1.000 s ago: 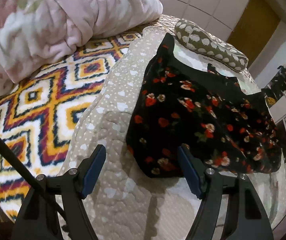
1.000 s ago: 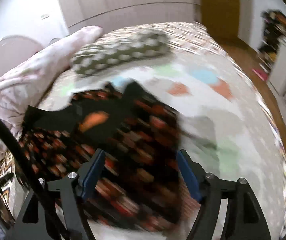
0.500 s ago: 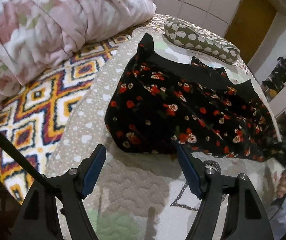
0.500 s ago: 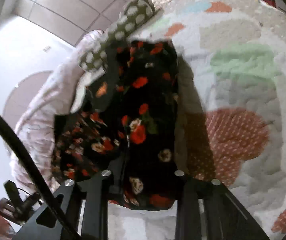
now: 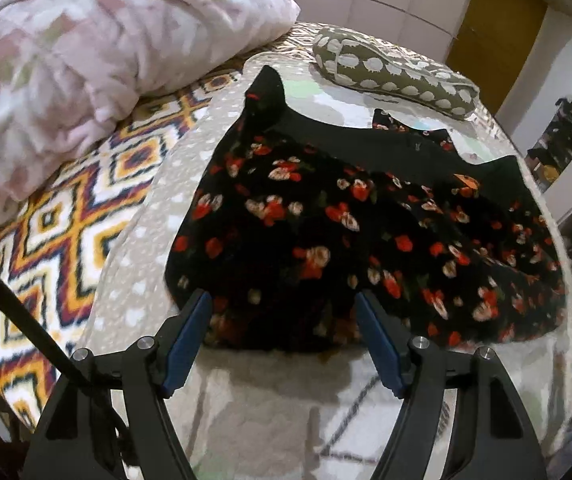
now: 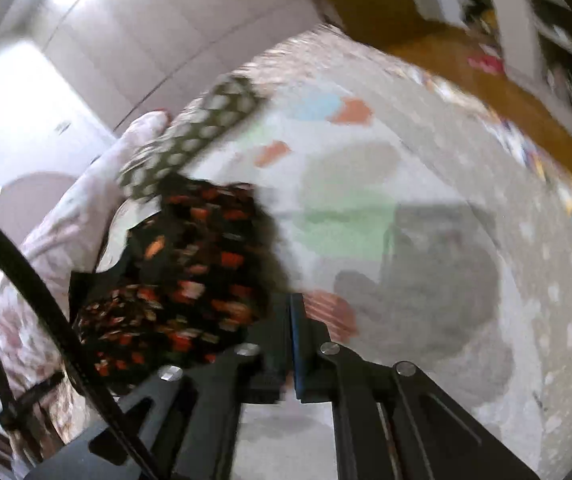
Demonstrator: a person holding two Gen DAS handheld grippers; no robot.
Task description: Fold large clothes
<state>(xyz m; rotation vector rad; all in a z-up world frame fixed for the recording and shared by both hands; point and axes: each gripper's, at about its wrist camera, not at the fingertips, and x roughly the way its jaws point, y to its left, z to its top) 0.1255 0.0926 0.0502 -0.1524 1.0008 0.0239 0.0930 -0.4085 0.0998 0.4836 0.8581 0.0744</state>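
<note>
One black floral garment (image 5: 365,236) is lying on one pale quilt (image 5: 134,264), with one spotted cushion (image 5: 397,76) at twelve o'clock and one pink blanket (image 5: 86,60) at ten. The left gripper (image 5: 282,336) is hanging released, jaws wide over the garment's near hem. The right gripper (image 6: 291,332) has just been closing and is clenching the hem's edge. Bare quilt is lying open at three o'clock.
</note>
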